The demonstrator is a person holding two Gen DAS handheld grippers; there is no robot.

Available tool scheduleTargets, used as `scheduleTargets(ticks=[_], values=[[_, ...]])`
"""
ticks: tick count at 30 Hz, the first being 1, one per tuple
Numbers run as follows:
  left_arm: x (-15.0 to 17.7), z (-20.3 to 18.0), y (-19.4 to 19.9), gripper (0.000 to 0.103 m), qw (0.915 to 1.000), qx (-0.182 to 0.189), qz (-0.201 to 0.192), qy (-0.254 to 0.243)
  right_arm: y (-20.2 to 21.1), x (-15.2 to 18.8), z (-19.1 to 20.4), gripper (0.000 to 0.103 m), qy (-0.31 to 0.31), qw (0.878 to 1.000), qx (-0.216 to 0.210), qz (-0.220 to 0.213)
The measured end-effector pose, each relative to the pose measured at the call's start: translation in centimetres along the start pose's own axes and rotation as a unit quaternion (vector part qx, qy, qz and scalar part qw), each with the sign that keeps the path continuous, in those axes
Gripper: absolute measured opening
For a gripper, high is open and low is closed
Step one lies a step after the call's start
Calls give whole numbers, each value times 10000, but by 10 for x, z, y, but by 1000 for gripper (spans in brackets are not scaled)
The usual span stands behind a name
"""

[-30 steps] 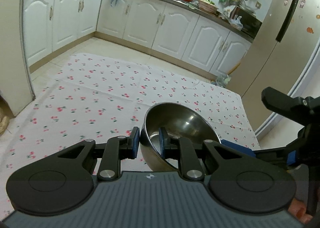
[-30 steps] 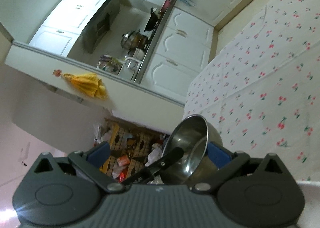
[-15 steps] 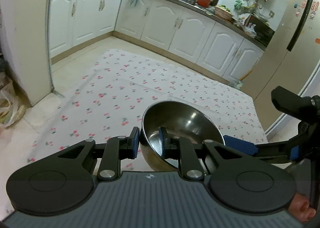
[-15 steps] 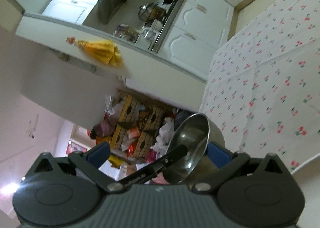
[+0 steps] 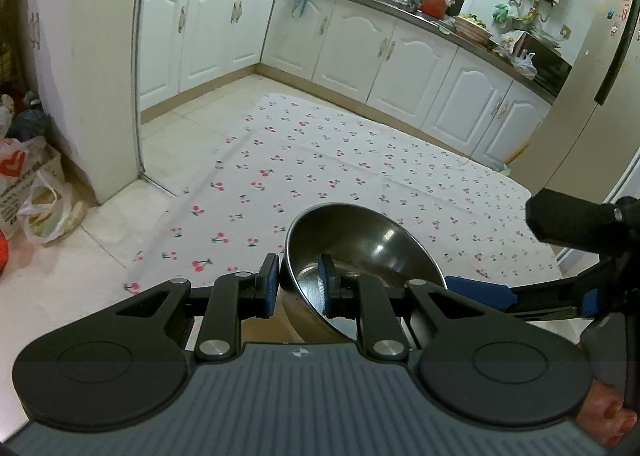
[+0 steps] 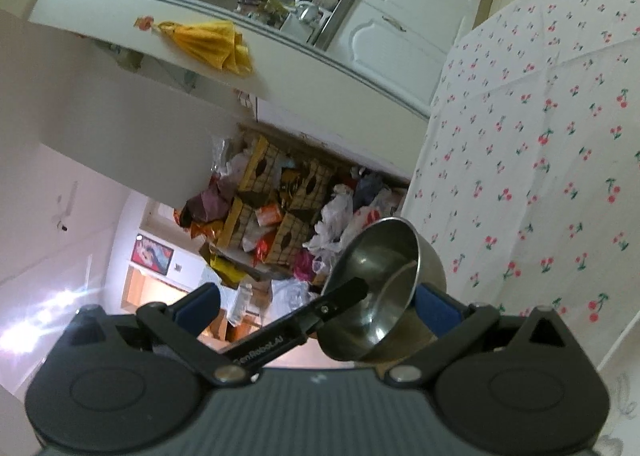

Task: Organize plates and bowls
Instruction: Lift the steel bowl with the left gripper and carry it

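A white cloth (image 5: 360, 183) printed with small red cherries lies flat over the tiled kitchen floor (image 5: 192, 127). Its near left edge runs diagonally, with bare tile beyond it toward a tall cream cabinet (image 5: 100, 67). Its far edge stops short of an L-shaped run of white panelled cupboards (image 5: 348, 43). The middle of the cloth is open. Plastic bags (image 5: 36, 195) slump on the floor at the left, beside the cabinet; in the right wrist view more bags and woven crates (image 6: 280, 195) are heaped in the same corner.

A round steel bowl (image 5: 360, 248), smooth and shiny inside, is held up above the near edge of the cloth, tilted with its mouth toward the cupboards. The left gripper (image 5: 298, 286) is clamped on the bowl's near rim, one blue pad outside the wall and the other inside. The right gripper (image 6: 316, 306) sits at the bowl's right side with its fingers spread wide apart; one blue pad (image 6: 434, 308) lies just beside the outer wall, the other (image 6: 200, 306) well clear. In that view the bowl (image 6: 384, 280) appears on edge, the left gripper's black finger reaching into it.
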State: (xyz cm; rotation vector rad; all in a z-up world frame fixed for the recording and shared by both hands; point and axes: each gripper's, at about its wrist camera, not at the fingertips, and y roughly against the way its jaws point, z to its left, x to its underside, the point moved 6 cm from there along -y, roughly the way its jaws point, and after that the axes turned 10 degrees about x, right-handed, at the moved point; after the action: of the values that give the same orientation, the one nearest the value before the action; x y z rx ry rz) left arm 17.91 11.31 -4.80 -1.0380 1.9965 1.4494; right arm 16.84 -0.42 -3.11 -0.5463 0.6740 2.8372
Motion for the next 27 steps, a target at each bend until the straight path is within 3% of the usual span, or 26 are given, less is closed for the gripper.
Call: scheduleTargets(ticks=[27], values=[[7, 4, -5, 17, 9999, -41, 41, 156, -19, 22, 8, 103, 27, 9992, 207, 330]])
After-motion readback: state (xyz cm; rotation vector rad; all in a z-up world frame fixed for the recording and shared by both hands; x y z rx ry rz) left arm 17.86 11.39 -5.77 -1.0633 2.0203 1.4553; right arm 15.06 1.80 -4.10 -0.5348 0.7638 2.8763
